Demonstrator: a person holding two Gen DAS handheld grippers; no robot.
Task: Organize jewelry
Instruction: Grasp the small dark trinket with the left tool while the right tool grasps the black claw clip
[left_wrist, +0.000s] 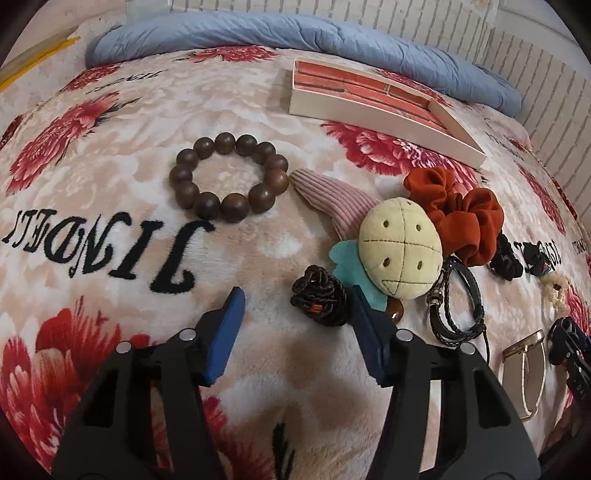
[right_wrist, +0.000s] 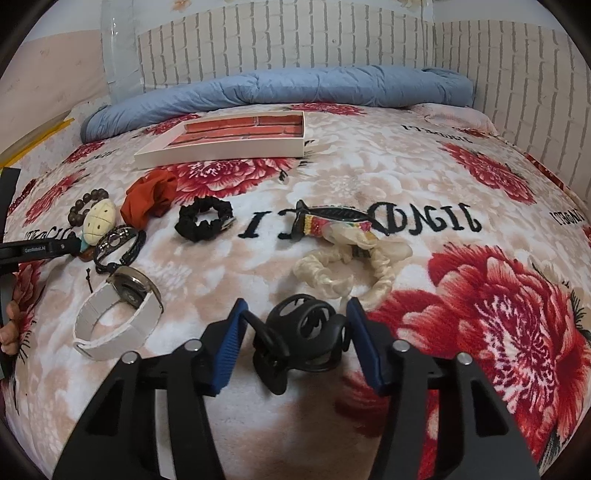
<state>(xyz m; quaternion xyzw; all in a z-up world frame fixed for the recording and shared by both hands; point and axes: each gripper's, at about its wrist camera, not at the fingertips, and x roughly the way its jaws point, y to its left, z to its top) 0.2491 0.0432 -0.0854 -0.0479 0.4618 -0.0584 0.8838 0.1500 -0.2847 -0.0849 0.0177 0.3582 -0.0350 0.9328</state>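
Right tongs (right_wrist: 295, 314) spread wide around the black claw clip (right_wrist: 299, 332) on the blanket (right_wrist: 369, 177).

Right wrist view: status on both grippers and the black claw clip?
Right gripper open, straddling black claw clip, not closed on it. Left gripper open, empty, dark braided knot between fingers. Tray far off.

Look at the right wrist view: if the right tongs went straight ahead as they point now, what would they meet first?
Most likely the black hair claw, lying between the open right tongs. Beyond it lies the cream scrunchie. Depth is hard to judge here.
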